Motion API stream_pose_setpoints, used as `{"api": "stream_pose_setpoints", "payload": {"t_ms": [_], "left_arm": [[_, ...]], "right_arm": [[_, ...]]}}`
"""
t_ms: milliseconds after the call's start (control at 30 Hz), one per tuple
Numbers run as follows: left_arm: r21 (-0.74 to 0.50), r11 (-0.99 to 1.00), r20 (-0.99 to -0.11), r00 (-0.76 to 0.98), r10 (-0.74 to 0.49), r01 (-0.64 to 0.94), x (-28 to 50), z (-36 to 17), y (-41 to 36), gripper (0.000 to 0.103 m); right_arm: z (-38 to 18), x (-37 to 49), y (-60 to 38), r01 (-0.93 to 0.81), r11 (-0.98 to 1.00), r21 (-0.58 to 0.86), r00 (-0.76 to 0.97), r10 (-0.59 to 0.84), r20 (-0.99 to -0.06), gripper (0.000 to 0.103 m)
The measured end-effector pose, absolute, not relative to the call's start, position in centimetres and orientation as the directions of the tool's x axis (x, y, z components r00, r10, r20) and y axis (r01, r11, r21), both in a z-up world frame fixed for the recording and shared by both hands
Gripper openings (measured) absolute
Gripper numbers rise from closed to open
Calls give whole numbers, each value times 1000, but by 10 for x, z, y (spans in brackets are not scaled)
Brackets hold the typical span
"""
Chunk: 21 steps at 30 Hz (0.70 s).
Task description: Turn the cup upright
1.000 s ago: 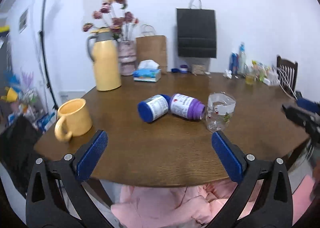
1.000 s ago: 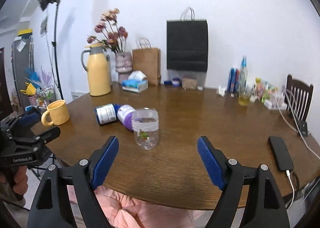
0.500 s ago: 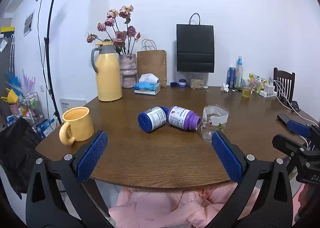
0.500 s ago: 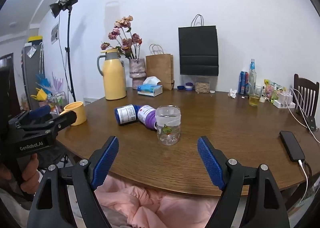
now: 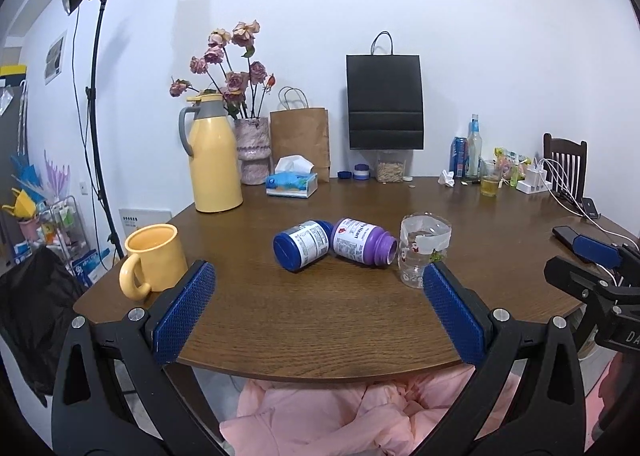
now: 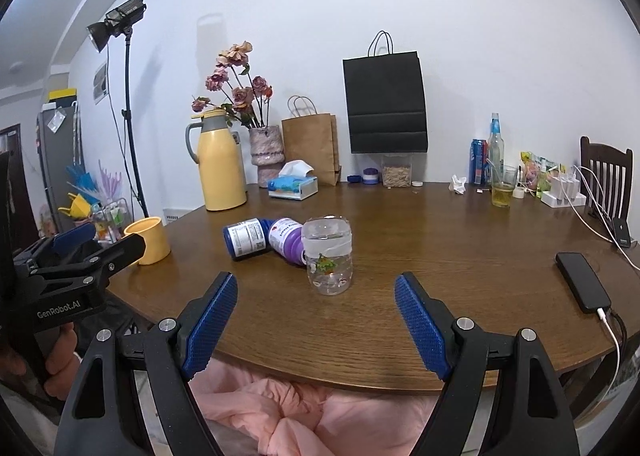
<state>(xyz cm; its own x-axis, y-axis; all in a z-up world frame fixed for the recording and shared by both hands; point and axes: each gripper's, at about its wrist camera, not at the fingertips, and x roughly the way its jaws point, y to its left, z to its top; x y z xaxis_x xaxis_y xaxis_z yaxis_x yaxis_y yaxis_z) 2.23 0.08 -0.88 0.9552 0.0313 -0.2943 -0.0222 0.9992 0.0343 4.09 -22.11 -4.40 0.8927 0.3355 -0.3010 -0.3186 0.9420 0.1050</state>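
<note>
Clear cup (image 6: 327, 256) stands on table (image 6: 440, 256), touching purple bottle (image 6: 289, 240). My left gripper (image 5: 320, 314) and right gripper (image 6: 316, 324): both spread wide, empty.

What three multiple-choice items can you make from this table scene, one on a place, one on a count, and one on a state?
1. Where does the clear cup stand?
A. beside the purple bottle
B. on the floor
C. against the wall

2. How many bottles lie on their side near the cup?
A. one
B. two
C. four

3. How do the jaws of the right gripper stand?
A. wide open
B. shut on the cup
C. shut on nothing

Answers:
1 A, the cup is just right of the purple bottle.
2 B, only the purple bottle and the blue bottle lie there.
3 A, a wide gap shows between the blue pads, short of the cup.
</note>
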Motion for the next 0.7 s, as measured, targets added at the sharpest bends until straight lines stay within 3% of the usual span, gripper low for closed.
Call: {"api": "stream_pose_setpoints", "payload": {"t_ms": [700], "left_arm": [[56, 998, -289, 957, 26, -10, 19, -9, -6, 103]], "right_arm": [[-43, 42, -223, -307, 946, 104, 894, 324, -310, 85]]}}
